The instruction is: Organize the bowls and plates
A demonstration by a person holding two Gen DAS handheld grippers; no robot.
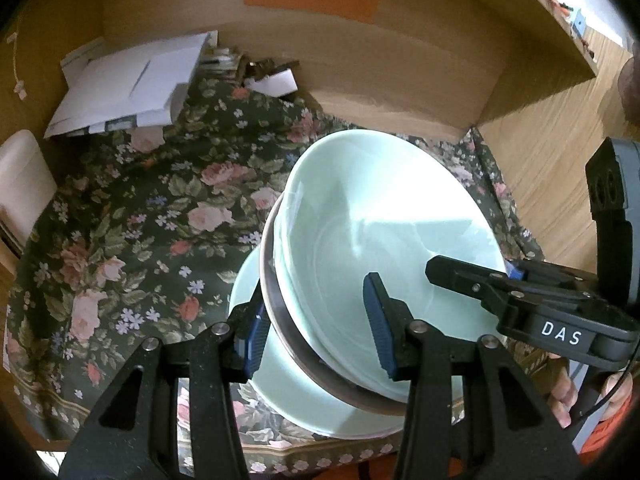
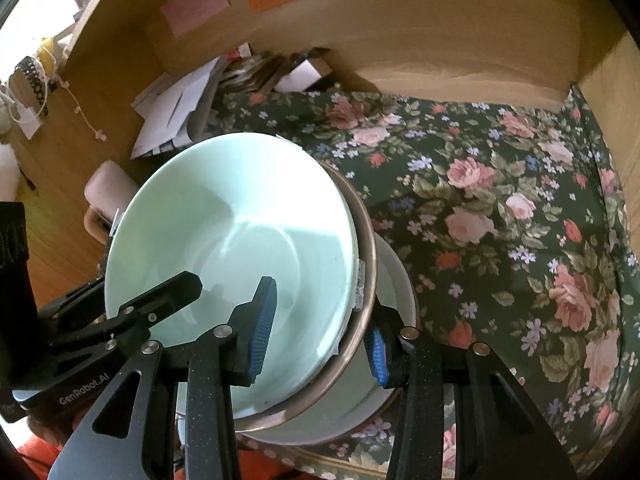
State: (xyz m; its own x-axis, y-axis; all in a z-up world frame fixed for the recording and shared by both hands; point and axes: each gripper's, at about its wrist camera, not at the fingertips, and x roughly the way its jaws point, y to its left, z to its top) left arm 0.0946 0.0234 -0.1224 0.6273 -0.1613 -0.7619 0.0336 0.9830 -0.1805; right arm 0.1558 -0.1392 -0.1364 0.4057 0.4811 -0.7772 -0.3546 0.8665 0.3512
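A pale green bowl (image 1: 384, 216) (image 2: 240, 232) sits nested in a metal-rimmed bowl (image 1: 280, 320) (image 2: 366, 280). My left gripper (image 1: 316, 336) is shut on this stack's near rim, one blue pad inside the green bowl and one outside the metal rim. On the opposite rim my right gripper (image 2: 320, 340) is shut the same way. Each gripper also shows in the other's view: the right gripper (image 1: 472, 284) and the left gripper (image 2: 176, 288). The stack is tilted over another pale green dish (image 1: 280, 392) (image 2: 396, 280) on the floral cloth (image 1: 120, 220). Whether they touch I cannot tell.
A heap of white papers and envelopes (image 1: 128, 88) (image 2: 176, 116) lies at the back of the cloth against a wooden back board (image 1: 400, 72). A cream box (image 1: 20, 184) stands at the left edge. A hand (image 1: 560, 396) grips the right tool. Open floral cloth (image 2: 500, 200) stretches to the right.
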